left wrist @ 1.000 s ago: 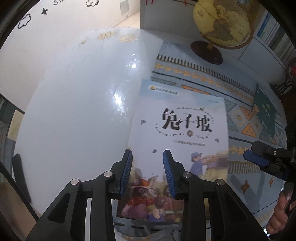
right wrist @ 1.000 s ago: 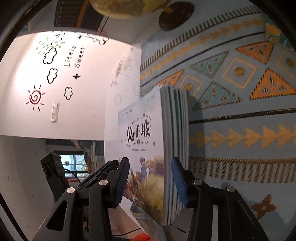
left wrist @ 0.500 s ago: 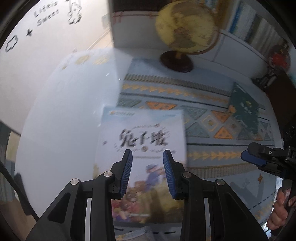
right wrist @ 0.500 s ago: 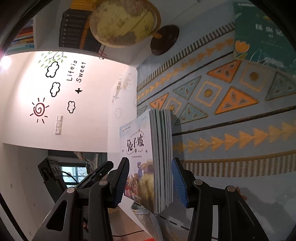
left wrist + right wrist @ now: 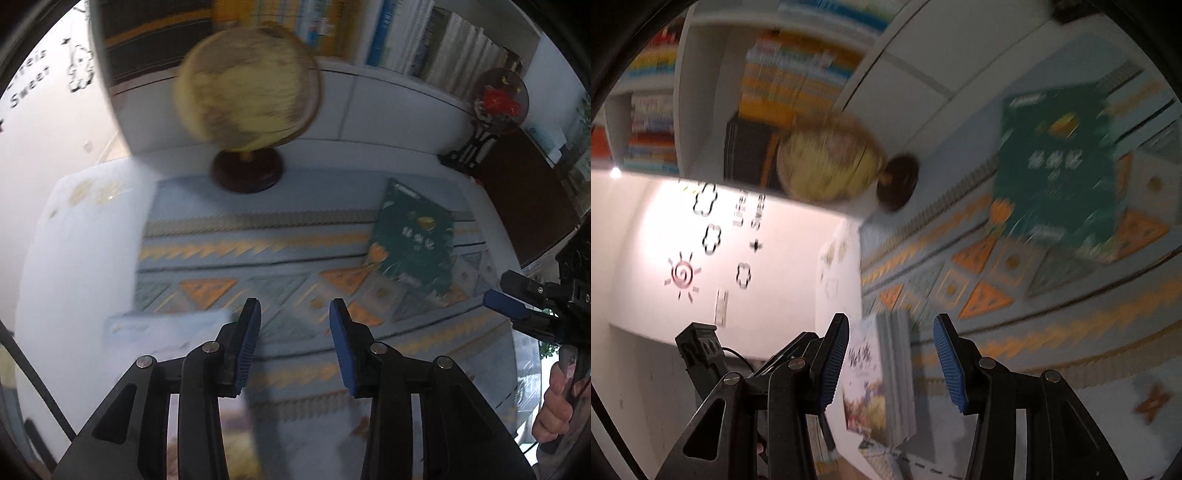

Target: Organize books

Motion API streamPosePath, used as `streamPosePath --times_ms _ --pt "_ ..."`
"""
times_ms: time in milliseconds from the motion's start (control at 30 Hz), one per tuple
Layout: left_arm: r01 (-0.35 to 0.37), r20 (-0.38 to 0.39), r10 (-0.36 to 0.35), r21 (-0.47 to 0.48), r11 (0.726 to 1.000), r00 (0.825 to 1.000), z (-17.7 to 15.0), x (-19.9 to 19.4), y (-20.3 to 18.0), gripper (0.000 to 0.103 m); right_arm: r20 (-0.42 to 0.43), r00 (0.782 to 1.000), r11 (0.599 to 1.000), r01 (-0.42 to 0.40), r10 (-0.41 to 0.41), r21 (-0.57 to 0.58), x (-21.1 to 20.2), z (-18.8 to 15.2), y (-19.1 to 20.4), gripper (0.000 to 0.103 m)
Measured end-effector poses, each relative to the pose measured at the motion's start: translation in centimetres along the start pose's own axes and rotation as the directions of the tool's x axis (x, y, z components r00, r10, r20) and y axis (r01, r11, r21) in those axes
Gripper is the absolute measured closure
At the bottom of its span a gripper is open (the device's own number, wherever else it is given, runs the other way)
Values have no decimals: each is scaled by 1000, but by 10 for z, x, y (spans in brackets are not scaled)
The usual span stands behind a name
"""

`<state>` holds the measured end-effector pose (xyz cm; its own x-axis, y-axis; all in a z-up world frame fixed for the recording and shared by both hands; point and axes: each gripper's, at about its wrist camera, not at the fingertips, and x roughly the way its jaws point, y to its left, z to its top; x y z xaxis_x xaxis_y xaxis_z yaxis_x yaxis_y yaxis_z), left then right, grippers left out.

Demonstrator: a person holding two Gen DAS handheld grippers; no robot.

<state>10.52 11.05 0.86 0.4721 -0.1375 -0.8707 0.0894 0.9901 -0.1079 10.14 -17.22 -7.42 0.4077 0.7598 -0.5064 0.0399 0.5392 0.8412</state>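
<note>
Left wrist view: the left gripper (image 5: pixel 293 332) has swung away from the pale stack of books (image 5: pixel 166 328), which a second ago sat right between its fingers and now lies near and to the left, blurred, on the patterned cloth (image 5: pixel 258 251). Its jaws have just been opening and stand spread with nothing between them. So that stack looks set down and finished with. Far right on the cloth lies one green book (image 5: pixel 413 243), flat and alone, likely the next one to collect. One globe (image 5: pixel 247 92) stands at the far edge, in front of a bookshelf (image 5: pixel 369 33), and the right gripper (image 5: pixel 517 310) comes in at the right, held by a hand (image 5: pixel 557 402). Right wrist view: the right gripper (image 5: pixel 890 362) has pulled back too, its jaws apart and clear of the stack (image 5: pixel 882 376), which still sits in the gap between them without touching either pad. The green book (image 5: pixel 1060 162) is now well in sight, far right, beyond the globe (image 5: pixel 827 158). Count: one stack, one loose book, two grippers.
</note>
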Motion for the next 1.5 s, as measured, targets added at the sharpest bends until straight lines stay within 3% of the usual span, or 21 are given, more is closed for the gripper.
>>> streamPosePath --times_ms 233,400,667,767,933,1133,1200,1467,1500 --pt "75 -39 -72 64 995 997 38 43 -58 66 68 995 995 69 -74 77 -43 42 -47 54" --pt "106 -114 -94 102 989 989 51 90 -91 65 103 989 984 87 -103 154 -61 63 -86 54" --pt "123 -225 -97 106 987 969 56 151 -108 65 64 990 965 111 -129 236 -42 85 -132 54" --pt "142 -259 -116 81 987 959 66 174 -106 59 37 988 966 135 -147 218 -27 95 -139 54" --pt "168 -294 -140 73 983 945 69 205 -107 59 -16 982 970 188 -188 157 -1 102 -148 54" --pt "161 -302 -116 126 979 946 66 228 -114 59 29 984 972 166 -173 166 6 106 -169 54" --pt "183 -280 -143 123 975 949 68 226 -116 59 13 982 968 181 -186 174 11 107 -177 54" --pt "215 -278 -175 118 970 944 66 225 -127 59 61 992 982 96 -108 163 12 105 -182 50" --pt "207 -291 -162 129 970 943 65 226 -130 59 67 992 984 95 -106 149 13 105 -180 45"
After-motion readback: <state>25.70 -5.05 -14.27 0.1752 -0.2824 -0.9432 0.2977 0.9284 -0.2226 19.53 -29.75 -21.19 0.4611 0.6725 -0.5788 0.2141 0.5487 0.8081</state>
